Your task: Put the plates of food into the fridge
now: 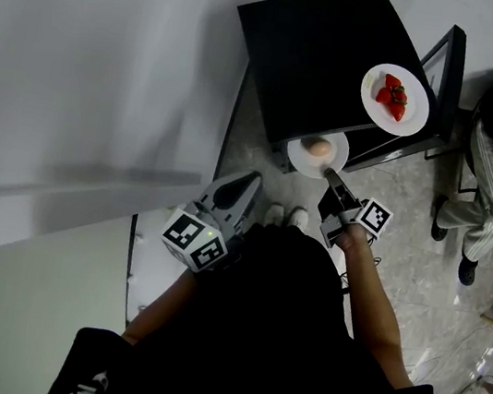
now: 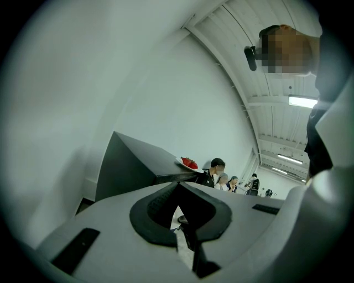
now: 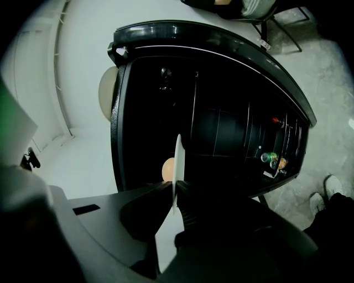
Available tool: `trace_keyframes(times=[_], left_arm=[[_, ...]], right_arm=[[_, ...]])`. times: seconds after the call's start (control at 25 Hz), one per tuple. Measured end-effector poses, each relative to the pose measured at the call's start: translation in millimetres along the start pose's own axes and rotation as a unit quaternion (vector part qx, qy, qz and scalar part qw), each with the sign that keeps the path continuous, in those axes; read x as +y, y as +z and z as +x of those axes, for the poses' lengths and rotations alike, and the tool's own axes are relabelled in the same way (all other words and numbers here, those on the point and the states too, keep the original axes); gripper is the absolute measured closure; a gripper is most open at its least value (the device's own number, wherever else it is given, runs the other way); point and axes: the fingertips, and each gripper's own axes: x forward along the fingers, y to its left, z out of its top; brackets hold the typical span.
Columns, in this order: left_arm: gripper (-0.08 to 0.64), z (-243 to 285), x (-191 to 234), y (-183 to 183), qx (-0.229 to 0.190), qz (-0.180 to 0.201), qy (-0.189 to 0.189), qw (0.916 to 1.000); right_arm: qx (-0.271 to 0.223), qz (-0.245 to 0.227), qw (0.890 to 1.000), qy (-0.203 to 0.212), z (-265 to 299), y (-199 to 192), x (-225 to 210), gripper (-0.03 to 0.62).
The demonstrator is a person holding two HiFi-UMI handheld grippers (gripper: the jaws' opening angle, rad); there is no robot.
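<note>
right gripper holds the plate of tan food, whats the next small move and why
Probably lower the plate in front of the fridge toward a shelf, kept level. The right gripper is shut on its rim near the fridge's top edge, while the cans inside sit much lower. Whether a door blocks the way, I can't tell.

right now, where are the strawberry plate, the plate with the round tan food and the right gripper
strawberry plate [image 1: 418, 110], head view, bare white rim, right side
plate with the round tan food [image 1: 301, 160], head view, bare white part, lower left
right gripper [image 3: 175, 189], right gripper view, midway between its fingertips
</note>
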Motion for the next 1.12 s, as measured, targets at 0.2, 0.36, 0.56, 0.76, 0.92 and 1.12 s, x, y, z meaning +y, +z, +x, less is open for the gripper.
trace_keyframes(times=[0.2, 0.36, 0.56, 0.76, 0.92, 1.12], left_arm=[[0.537, 2.1, 0.3, 0.7, 0.000, -0.001, -0.001, 1.0000], [0.537, 2.3, 0.1, 3.2, 0.003, -0.002, -0.001, 1.0000], [0.537, 3.1, 3.3, 3.9, 0.004, -0.005, -0.001, 1.0000], [0.537, 4.7, 4.9, 2.2, 0.008, 0.001, -0.004, 1.0000], [0.537, 3.1, 7.3, 1.3, 0.010, -0.002, 0.003, 0.9999], [0.537, 4.0, 6.8, 1.3, 0.011, -0.004, 0.003, 0.9999]], right_arm=[[-0.011, 0.008, 1.000, -0.008, 8.8, 6.0, -7.4, 0.552], [-0.013, 0.017, 1.000, -0.012, 16.1, 8.2, -13.0, 0.552], [-0.019, 0.022, 0.999, -0.018, 25.9, 12.6, -19.8, 0.555], [-0.021, 0.014, 0.999, -0.024, 38.5, 21.5, -22.8, 0.555], [-0.022, 0.020, 0.999, -0.024, 52.3, 23.6, -23.6, 0.557], [-0.025, 0.030, 0.999, -0.029, 60.2, 25.3, -22.2, 0.557]])
